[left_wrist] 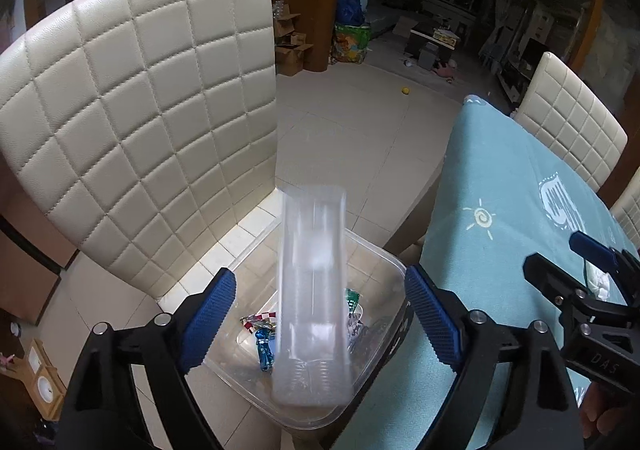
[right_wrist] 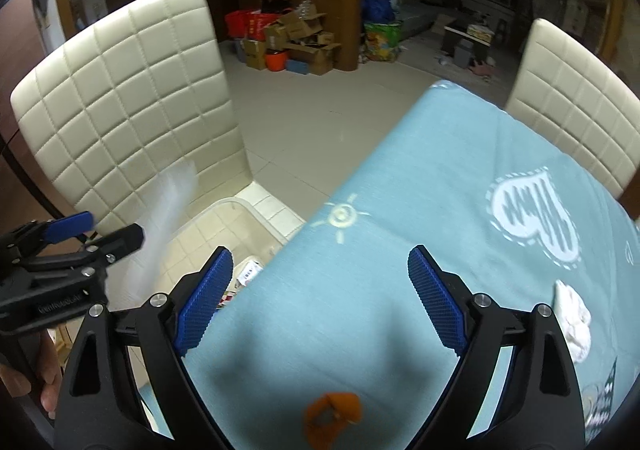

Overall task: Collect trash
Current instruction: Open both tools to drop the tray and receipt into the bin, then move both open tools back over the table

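Tray [left_wrist: 312, 290], clear plastic, blurred over bin [left_wrist: 380, 270]; both tongs wide, empty.

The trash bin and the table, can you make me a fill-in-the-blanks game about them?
1. The clear plastic tray is dropping into the see-through ____ on the chair.
2. The left claw has its jaws ____, pads off the tray.
3. The tablecloth is light ____ with a sun and a heart drawn on it.
4. The orange peel lies on the ____, below the right claw.

Missing words: bin; open; blue; tablecloth
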A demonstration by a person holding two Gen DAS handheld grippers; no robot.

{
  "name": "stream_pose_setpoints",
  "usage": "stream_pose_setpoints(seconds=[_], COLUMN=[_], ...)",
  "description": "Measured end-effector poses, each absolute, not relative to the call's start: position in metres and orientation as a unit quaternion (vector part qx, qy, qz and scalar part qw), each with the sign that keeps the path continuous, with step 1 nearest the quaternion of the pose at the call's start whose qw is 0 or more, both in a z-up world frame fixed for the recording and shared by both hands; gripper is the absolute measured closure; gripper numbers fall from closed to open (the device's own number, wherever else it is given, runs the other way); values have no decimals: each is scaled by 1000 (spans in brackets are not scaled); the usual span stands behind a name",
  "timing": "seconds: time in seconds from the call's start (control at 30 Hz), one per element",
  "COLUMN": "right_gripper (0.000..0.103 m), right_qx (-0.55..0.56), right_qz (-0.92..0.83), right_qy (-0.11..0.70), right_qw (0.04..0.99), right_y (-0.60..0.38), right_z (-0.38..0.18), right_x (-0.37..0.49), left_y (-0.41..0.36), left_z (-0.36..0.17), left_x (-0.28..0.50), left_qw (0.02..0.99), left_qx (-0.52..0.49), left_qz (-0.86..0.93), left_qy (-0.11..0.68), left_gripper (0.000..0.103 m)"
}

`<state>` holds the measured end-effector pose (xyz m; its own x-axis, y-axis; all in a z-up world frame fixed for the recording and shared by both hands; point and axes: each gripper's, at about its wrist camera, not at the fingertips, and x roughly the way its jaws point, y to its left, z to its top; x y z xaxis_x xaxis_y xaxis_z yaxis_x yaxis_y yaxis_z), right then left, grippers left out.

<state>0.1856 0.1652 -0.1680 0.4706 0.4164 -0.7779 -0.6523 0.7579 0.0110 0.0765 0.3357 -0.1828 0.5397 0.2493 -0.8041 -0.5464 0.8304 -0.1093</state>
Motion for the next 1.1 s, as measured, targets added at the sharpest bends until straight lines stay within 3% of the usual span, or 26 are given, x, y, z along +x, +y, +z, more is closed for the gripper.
stream_pose_setpoints(seconds=[0.5,1.1], right_gripper=[7,6], right_qx=[-104,-9], right_qz=[246,51], right_qy=[397,457], right_qw=[878,888], right_y=[63,-153], right_z=[-139,-171], right_x=[156,147], left_y=[269,65], left_z=[-147,-151], left_x=[77,139], left_qw=[881,888], left_qx=[-137,-26], left_qz=[168,-21], left_qy=[421,459], left_gripper=[18,18])
